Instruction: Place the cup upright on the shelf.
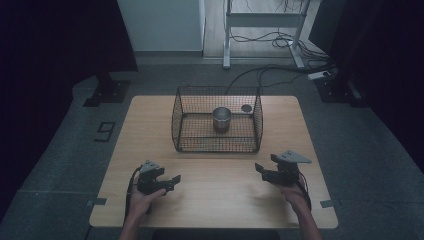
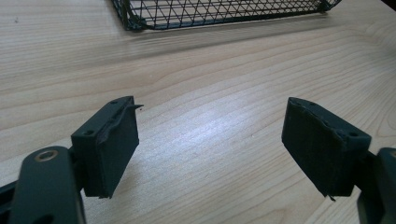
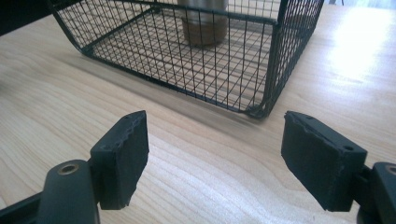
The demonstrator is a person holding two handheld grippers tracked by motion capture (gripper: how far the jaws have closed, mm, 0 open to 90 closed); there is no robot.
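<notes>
So there's a black wire basket sitting around the middle of a light wood table, and inside it one metal cup stands upright on the mesh floor, roughly in the centre. Nothing else is in the basket as far as I can see. There's a small dark round thing by the far right corner of the basket; can't tell if it's inside the mesh or on the table behind it, too small to make out.

The person holds both tools low over the near part of the table. The left gripper is spread wide with nothing between its fingers, just bare wood. In the left gripper view, the basket's near bottom edge is well ahead of the fingertips and apart from them.

The right gripper is also wide open and empty. In the right gripper view, the basket's near corner sits ahead of the gap, closer to the right-hand finger, not touching. The cup is farther on past the fingertips, behind the mesh wall.
</notes>
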